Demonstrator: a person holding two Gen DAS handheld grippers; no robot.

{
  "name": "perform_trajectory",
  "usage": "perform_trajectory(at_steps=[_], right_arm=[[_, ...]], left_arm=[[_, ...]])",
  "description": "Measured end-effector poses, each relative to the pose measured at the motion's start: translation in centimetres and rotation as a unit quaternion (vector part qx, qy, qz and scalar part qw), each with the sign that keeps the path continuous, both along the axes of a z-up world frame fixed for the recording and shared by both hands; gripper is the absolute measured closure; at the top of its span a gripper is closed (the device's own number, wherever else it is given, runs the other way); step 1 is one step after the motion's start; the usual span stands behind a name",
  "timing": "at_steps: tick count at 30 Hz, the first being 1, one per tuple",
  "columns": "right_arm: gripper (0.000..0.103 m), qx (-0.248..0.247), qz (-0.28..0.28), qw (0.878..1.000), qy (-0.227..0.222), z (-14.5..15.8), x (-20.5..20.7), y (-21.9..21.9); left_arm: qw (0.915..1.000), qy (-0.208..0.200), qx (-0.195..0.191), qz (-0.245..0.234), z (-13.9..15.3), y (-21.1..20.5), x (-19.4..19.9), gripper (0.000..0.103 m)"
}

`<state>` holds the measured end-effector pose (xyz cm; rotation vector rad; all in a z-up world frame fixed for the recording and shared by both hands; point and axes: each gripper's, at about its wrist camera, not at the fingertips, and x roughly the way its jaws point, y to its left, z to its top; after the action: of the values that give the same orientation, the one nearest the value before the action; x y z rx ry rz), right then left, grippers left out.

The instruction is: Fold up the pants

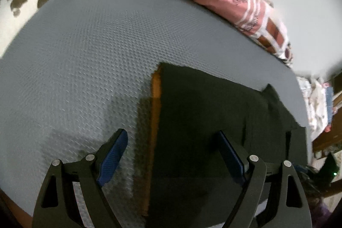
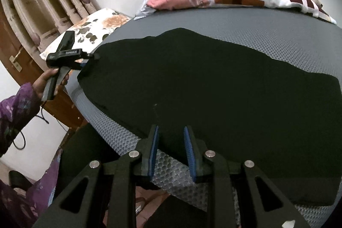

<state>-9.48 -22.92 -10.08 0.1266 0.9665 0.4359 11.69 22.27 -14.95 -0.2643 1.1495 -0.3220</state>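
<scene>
Pants (image 2: 203, 87) are lying flat on the bed (image 1: 85, 57), left claw (image 1: 171, 155) hanging wide open over one end, right claw (image 2: 171, 142) hovering part-open at the near edge, both gripping nothing, so I'm guessing pinching edges comes next.

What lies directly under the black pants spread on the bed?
The black pants lie flat on a grey textured mattress cover, which shows all around them. An orange-brown strip peeks out along one edge in the left wrist view. What is beneath the rest of the pants is covered.
</scene>
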Motion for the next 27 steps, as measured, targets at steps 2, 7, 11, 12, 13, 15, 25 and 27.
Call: perform_trajectory(at_steps=[2, 7, 11, 12, 13, 15, 25, 27], right_arm=[[0.078, -0.003, 0.001, 1.000, 0.001, 0.0, 0.1, 0.1], [0.071, 0.007, -0.006, 1.000, 0.007, -0.5, 0.3, 0.0], [0.069, 0.011, -0.009, 1.000, 0.005, -0.5, 0.3, 0.3], [0.069, 0.013, -0.011, 1.000, 0.005, -0.5, 0.2, 0.3], [0.069, 0.016, -0.013, 1.000, 0.005, -0.5, 0.2, 0.2], [0.069, 0.021, -0.018, 1.000, 0.006, -0.5, 0.1, -0.1], [0.069, 0.143, -0.059, 0.988, 0.011, 0.7, 1.9, -3.2], [0.068, 0.193, -0.078, 0.978, 0.019, 0.4, 2.5, -4.4]], left_arm=[[0.9998, -0.005, -0.016, -0.010, 0.2, 0.2, 0.2, 0.018], [0.9956, 0.010, -0.003, -0.093, -0.4, -2.7, 0.3, 0.018], [0.9941, 0.022, -0.022, -0.104, -0.5, -2.4, 1.2, 0.062], [0.9945, 0.022, -0.033, -0.097, -0.6, -2.0, 1.2, 0.064], [0.9947, 0.019, -0.038, -0.094, -0.6, -2.0, 1.1, 0.065], [0.9952, 0.007, -0.045, -0.086, -0.3, -1.9, 0.4, 0.071], [0.9838, -0.075, -0.088, -0.137, 10.7, -10.1, -5.4, 0.085], [0.9755, -0.086, -0.095, -0.179, 13.3, -14.7, -7.0, 0.085]])
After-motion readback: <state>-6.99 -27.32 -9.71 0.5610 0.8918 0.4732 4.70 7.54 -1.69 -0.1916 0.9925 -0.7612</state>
